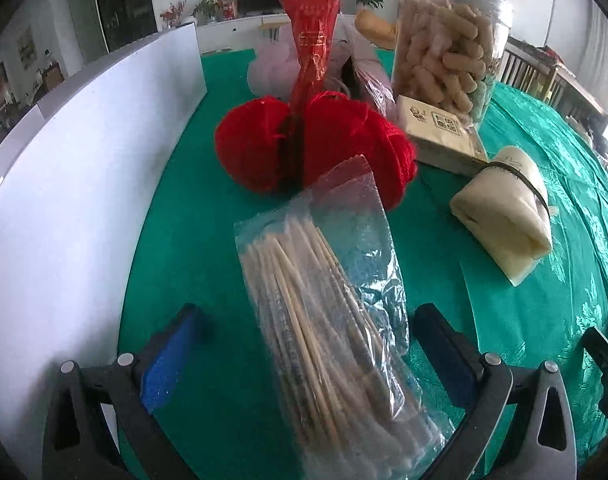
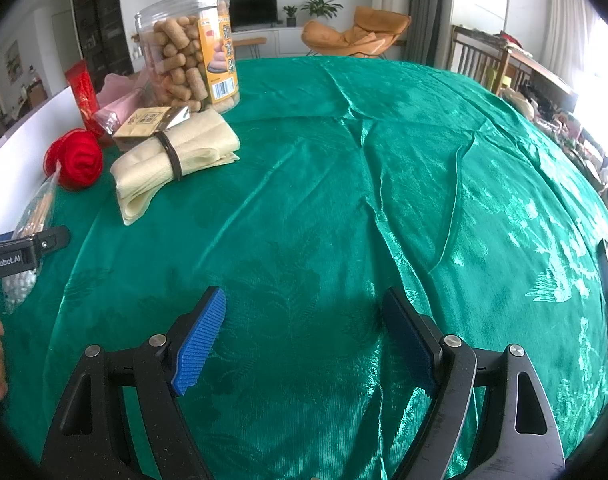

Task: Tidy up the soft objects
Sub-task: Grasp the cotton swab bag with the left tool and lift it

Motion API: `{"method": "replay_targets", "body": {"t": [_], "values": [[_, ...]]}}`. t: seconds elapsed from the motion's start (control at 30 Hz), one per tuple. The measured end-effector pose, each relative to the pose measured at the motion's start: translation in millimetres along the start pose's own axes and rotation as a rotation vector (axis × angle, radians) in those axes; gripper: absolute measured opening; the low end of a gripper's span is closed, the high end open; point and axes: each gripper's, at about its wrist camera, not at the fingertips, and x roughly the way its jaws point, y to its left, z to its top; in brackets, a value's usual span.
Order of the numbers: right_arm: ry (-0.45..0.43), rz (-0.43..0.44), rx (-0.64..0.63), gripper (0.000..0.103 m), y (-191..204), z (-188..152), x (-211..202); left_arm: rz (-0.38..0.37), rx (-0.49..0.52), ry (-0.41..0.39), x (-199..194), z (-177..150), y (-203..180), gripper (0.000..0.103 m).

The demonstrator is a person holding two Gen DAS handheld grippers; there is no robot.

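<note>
The worktop (image 2: 344, 160), draped in a shiny green cloth, carries a white board (image 1: 84, 160) standing along its left edge. Beside it sits a clear jar of puffed snack sticks (image 1: 448, 52), then a red yarn ball (image 1: 312, 148) with a red packet (image 1: 308, 40) upright behind it. A cream cloth roll (image 1: 504, 216) bound by a dark band lies near the jar. A clear bag of bamboo skewers (image 1: 324, 320) rests between the gaping left tongs (image 1: 304, 354). The right tongs (image 2: 304, 340) are spread wide over bare cloth, gripping nothing.
</note>
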Motion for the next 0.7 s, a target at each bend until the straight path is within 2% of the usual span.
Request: {"method": "replay_targets", "body": {"t": [0.17, 0.33, 0.7], "values": [[0.0, 0.0, 0.0, 0.084, 1, 0, 0, -0.002, 0.007, 0.0, -2, -4, 2, 0.103], [0.0, 0.0, 0.0, 0.084, 0, 0, 0, -0.046, 0.068, 0.004, 7, 8, -2, 0.103], [-0.022, 0.013, 0.018, 0.082, -2, 1, -5, -0.036, 0.055, -0.008, 7, 6, -3, 0.103]]}}
